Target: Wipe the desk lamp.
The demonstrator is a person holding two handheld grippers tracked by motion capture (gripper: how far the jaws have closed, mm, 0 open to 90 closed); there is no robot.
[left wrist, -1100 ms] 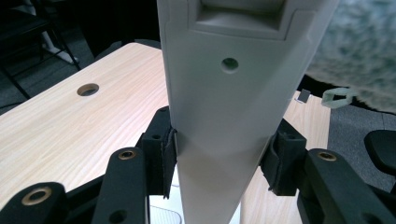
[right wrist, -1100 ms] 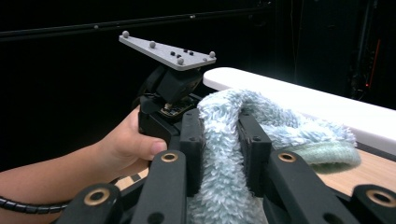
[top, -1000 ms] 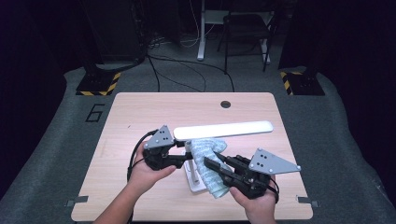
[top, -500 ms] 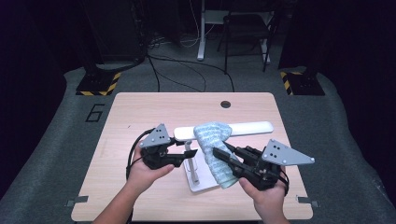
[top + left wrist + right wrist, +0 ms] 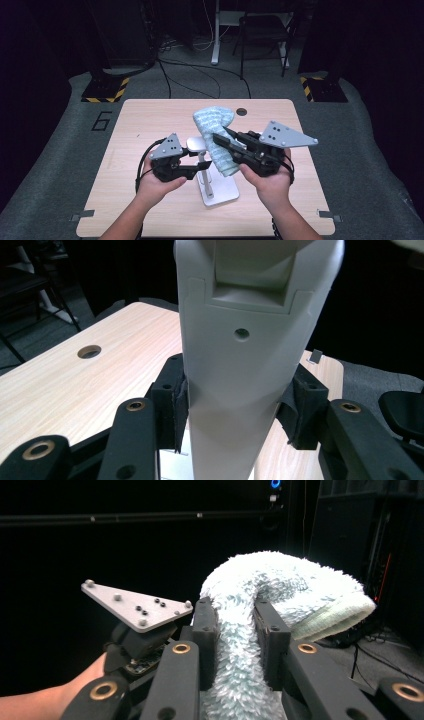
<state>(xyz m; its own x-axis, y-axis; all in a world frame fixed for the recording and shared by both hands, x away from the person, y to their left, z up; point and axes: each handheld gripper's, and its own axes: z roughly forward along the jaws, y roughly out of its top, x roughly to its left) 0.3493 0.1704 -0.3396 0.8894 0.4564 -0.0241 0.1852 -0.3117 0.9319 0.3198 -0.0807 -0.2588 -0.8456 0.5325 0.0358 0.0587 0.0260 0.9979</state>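
A dark room with black cabinets, loose cables on a grey carpeted floor and yellow-and-black striped blocks surrounds a pale wood-grain table (image 5: 150, 125) with rounded corners and a round cable hole near its far edge. On the table, near the middle toward the person's side, stands a smooth white desk lamp (image 5: 212, 175): a flat square base, a slim upright stem and a matte plastic arm. The left gripper (image 5: 199, 168), black and angular with a grey three-cornered plate on top, reaches in from the left at stem height. In the left gripper view its two jaws sit about halfway closed, their dark padded faces pressing on both sides of the lamp's broad, rounded white body (image 5: 240, 370), which has a recessed hinge slot and a small round screw hole.

The right gripper (image 5: 223, 140) is lifted above the table just right of the lamp, its jaws pointing toward the far left. They are clamped tight on a light blue towel (image 5: 215, 135), a thick, fluffy terry cloth folded into a long roll. In the right gripper view the towel (image 5: 260, 630) bulges up between the pads, arches over the right jaw and ends in a flat, ribbed hem. The left gripper's grey plate shows beyond it.
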